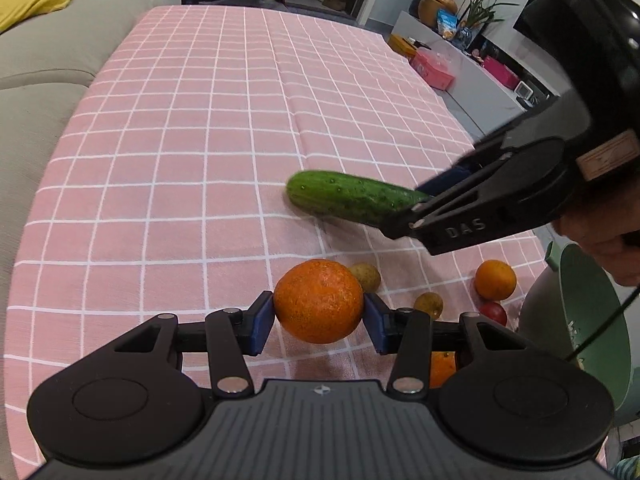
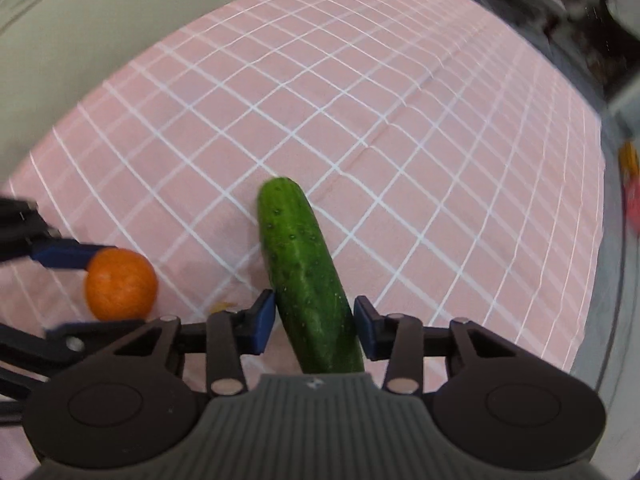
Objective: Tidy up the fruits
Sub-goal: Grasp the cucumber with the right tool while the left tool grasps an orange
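The left gripper (image 1: 319, 316) clamps a round, dimpled orange (image 1: 319, 301) at lower centre, lifted off the pink checked counter (image 1: 180, 140). The right gripper's (image 2: 315, 320) fingers pinch the bumpy green cucumber (image 2: 304, 264) near its end; lift it level, since that off-centre hold may let it swing.

**Orange and cucumber off the cloth, loose fruit beside them**

A large, pebbly-skinned orange (image 1: 319, 301) sits clamped between blue pads, above the pink checked cloth. A dark green, bumpy cucumber (image 1: 352, 198) is pinched at one end, its free rounded tip jutting out over the cloth. A smaller orange (image 1: 495, 279), two yellowish-brown fruits (image 1: 366, 277) (image 1: 429, 305) and a red fruit (image 1: 494, 313) lie close together nearby.
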### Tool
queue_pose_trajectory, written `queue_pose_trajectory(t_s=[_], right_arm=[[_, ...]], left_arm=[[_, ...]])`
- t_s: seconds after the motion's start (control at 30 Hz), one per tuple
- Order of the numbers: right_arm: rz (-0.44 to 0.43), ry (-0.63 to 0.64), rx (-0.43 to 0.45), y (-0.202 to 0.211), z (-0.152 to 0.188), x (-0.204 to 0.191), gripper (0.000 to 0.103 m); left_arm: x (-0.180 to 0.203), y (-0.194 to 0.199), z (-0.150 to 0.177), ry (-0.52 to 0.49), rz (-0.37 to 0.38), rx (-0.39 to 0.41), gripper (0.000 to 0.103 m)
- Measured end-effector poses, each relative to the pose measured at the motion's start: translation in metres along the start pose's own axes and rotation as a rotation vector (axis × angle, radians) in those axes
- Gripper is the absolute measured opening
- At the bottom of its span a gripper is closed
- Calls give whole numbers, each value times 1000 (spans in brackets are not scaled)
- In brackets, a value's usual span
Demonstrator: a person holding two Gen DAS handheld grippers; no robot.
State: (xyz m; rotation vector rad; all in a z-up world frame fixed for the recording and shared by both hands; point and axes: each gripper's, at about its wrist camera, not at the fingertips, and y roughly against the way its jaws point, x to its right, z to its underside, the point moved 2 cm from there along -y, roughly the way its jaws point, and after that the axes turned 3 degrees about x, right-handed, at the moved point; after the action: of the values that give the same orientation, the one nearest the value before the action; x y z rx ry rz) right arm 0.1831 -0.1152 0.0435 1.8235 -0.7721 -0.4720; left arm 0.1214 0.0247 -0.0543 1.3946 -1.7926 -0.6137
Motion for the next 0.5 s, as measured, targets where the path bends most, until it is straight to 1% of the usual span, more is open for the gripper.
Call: queue_pose_trajectory(t_s=[0.03, 0.17, 0.23, 0.37, 0.5], right_arm=[[-16, -27, -14, 3, -1, -1, 36], [-36, -98, -60, 12, 2, -4, 36], [-50, -124, -103, 7, 6, -6, 36], [-12, -109, -122, -5, 7, -11, 37], [19, -82, -145, -29, 9, -14, 37]], left_arm=[[0, 2, 0, 1, 0, 3, 54], [-3, 13, 0, 4, 3, 17, 54], [-6, 18, 0, 9, 1, 21, 54], [-10, 26, 3, 10, -3, 27, 54], [-17, 30, 6, 11, -17, 21, 54]])
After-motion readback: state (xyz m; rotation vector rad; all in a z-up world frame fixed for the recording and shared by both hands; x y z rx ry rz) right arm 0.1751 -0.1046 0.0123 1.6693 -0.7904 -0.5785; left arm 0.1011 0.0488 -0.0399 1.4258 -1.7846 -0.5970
